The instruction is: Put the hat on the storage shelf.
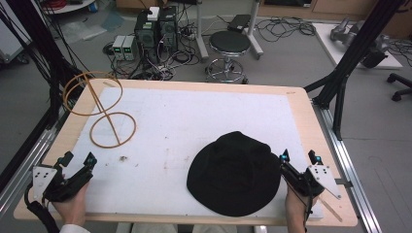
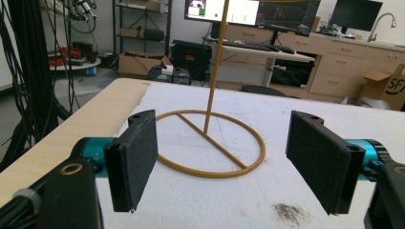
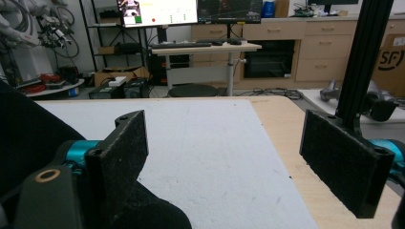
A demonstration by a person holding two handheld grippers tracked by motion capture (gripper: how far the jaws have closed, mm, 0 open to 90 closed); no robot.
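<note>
Both tools sit at the near edge of the table (image 1: 301, 104), each held in a hand, each with its jaws spread wide apart and nothing between them. Left tool (image 1: 77, 160) rests at the near left corner, on the white sheet (image 1: 194, 121) that covers most of the wooden top. Ahead of it stands a yellow wire stand (image 1: 99, 109): a flat ring with a crossbar lying on the sheet, a thin upright rod, and a second ring carried on top. In the left gripper view the base ring (image 2: 210, 145) lies between and beyond the two black pads, well clear of them, with a small dark smudge (image 2: 289, 212) on the sheet nearer the tool.

Right tool (image 1: 299, 158) is at the near right, just beside the brim of a black hat (image 1: 235, 172) that lies on the sheet. In the right gripper view the hat (image 3: 28, 143) crowds against the left jaw's outer side.

Beyond the far edge stand a round stool (image 1: 228, 46), computer boxes (image 1: 155, 29) and tangled cables on the floor.
</note>
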